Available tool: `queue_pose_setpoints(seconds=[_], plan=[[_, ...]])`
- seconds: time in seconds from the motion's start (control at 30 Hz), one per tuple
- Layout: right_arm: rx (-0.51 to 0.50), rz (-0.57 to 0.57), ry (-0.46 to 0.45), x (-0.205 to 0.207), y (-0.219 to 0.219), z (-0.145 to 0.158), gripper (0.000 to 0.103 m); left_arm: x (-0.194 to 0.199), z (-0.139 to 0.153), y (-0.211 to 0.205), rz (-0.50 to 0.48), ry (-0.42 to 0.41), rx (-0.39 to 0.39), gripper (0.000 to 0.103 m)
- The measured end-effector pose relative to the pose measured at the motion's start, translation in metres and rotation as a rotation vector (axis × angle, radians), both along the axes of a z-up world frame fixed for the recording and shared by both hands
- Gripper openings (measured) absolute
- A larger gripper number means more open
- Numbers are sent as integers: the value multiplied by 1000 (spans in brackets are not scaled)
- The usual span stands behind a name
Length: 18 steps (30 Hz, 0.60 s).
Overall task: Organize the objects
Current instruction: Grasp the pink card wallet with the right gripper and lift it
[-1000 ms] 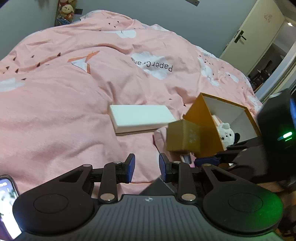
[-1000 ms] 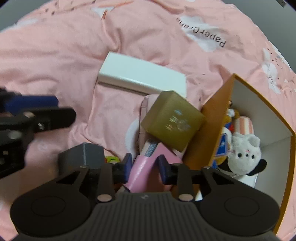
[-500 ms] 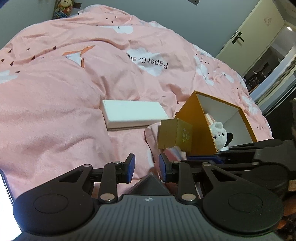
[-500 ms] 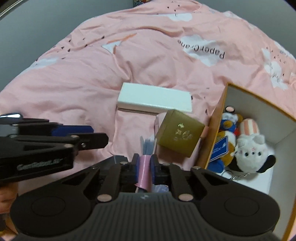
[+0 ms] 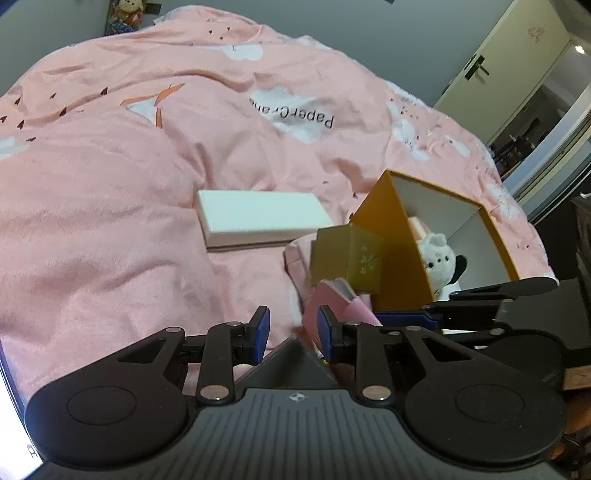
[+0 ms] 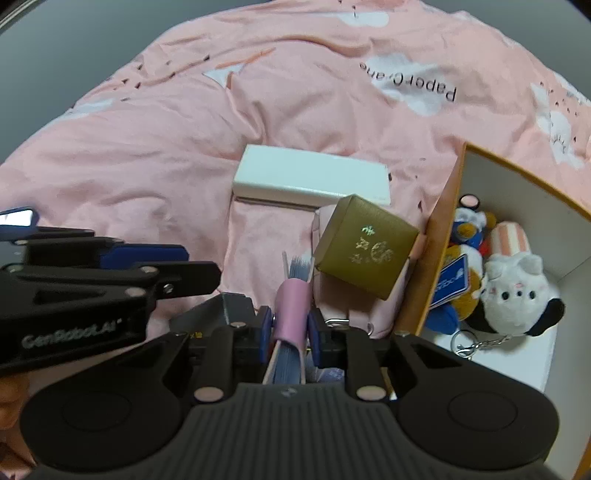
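- The right gripper (image 6: 290, 328) had its fingers clamped on a pink notebook (image 6: 291, 306) held spine-up, though they had just eased a little wider; the book's lower part was hidden behind the gripper body, so its full shape could not be made out.
- The left gripper (image 5: 291, 330) hung with its fingers apart and nothing between them; in the left wrist view the pink notebook showed just past its right finger, partly covered by it.
- A dark grey object (image 6: 221, 310) lay under both grippers, mostly hidden, and what it was could not be told.
- A bright screen edge (image 5: 5, 398) was cut off at the left border of the left wrist view.
- Just beyond the notebook a gold box (image 6: 364, 245) sat tilted, leaning against the outer wall of an orange box (image 6: 439, 236), with a pale pink item beneath it that was largely covered.
- The orange box held a white plush toy (image 6: 517, 291), further soft toys and a keychain; its right side ran out of view.
- A white box (image 6: 310, 179) lay flat further back, near the gold box.
- Everything rested on a bed with a pink quilt (image 5: 110, 184) printed with clouds and lettering.
- Beyond it stood a grey wall, stuffed toys (image 5: 125, 14) in the far corner, and a cream door (image 5: 491, 74) beside a dim doorway.
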State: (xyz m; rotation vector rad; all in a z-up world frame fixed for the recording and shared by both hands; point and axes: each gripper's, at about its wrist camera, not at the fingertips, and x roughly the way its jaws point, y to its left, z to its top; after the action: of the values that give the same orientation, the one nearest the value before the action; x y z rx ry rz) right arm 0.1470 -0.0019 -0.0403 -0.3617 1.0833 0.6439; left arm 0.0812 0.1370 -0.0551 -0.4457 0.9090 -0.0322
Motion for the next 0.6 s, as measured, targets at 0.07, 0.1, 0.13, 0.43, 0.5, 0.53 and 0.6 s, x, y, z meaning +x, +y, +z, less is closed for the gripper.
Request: queue_pose_setpoints(seconds=[0.07, 0.1, 0.13, 0.43, 0.5, 0.53, 0.6], plan=[[30, -4, -24, -4, -8, 12, 22, -1, 5, -1, -1, -24, -5, 31], [50, -12, -32, -5, -13, 18, 22, -1, 7, -1, -2, -35, -8, 31], [81, -22, -43, -6, -19, 26, 22, 0, 10, -1, -5, -45, -9, 31], [257, -220, -233, -10, -93, 89, 22, 23, 11, -1, -32, -19, -9, 43], [256, -285, -270, -7, -112, 91, 22, 33, 3, -5, -41, 13, -15, 44], [254, -311, -276, -3, -121, 89, 22, 39, -2, -8, -56, 29, -23, 45], [265, -364, -260, 3, -137, 83, 22, 49, -15, -15, -83, 69, -31, 47]])
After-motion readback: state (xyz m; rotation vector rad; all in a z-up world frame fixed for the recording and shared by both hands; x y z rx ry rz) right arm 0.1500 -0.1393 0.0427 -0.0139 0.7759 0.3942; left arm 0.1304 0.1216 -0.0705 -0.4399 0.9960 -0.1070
